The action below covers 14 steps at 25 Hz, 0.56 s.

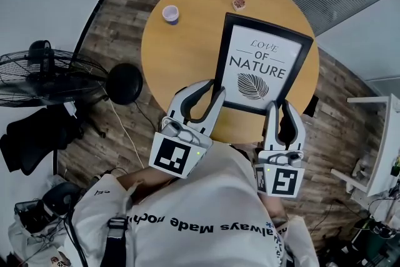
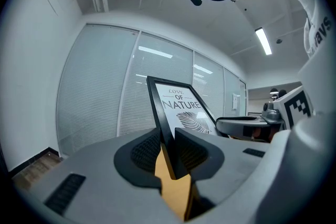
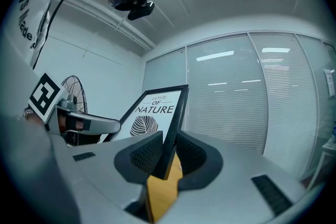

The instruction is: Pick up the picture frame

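Observation:
The picture frame (image 1: 259, 62) is black with a white print reading "LOVE OF NATURE" and a leaf. It lies over the near right part of the round wooden table (image 1: 181, 53). My left gripper (image 1: 211, 92) is shut on the frame's near left corner. My right gripper (image 1: 280, 105) is shut on its near right corner. In the left gripper view the frame (image 2: 181, 105) rises from between the jaws of the left gripper (image 2: 169, 152), which pinch its edge. The right gripper view shows the frame (image 3: 155, 113) clamped the same way in the right gripper (image 3: 167, 157). Whether the frame is off the table I cannot tell.
A small purple cup (image 1: 170, 13) and a small brown object (image 1: 239, 4) stand at the table's far side. A floor fan (image 1: 37, 75) and a black round stool (image 1: 124, 83) are to the left. White furniture (image 1: 375, 147) stands at the right. Glass partitions lie beyond.

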{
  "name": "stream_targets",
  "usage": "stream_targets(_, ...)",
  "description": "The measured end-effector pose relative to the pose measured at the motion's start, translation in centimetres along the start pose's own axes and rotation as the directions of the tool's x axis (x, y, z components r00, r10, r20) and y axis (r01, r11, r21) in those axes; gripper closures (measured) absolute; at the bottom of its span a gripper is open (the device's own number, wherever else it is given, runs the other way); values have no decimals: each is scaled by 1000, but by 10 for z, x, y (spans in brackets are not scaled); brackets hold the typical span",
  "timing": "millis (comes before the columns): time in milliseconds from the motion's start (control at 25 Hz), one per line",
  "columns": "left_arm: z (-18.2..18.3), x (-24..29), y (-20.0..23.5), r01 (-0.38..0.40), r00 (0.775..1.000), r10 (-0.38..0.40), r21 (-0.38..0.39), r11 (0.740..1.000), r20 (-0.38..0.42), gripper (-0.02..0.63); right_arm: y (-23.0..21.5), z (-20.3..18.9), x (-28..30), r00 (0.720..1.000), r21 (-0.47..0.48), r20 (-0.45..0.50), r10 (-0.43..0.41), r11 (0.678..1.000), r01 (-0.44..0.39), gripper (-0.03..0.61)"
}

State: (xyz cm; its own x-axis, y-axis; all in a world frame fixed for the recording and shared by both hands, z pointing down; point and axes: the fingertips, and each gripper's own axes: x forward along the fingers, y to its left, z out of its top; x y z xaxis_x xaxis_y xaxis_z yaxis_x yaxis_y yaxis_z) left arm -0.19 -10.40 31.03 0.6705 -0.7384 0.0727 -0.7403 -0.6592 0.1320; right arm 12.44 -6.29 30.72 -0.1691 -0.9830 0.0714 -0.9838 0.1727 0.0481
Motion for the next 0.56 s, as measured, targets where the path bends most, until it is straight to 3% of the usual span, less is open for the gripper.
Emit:
stream_targets(320, -10, 4, 0, 4, 1000, -4, -1, 1000, -29, 514, -3, -8, 2, 1000, 8, -14, -2, 1000, 2, 482)
stream_targets(560, -73, 25, 5, -3, 983, -4, -38, 999, -183, 514, -18, -67, 12, 992, 61, -126, -10, 998, 18, 482)
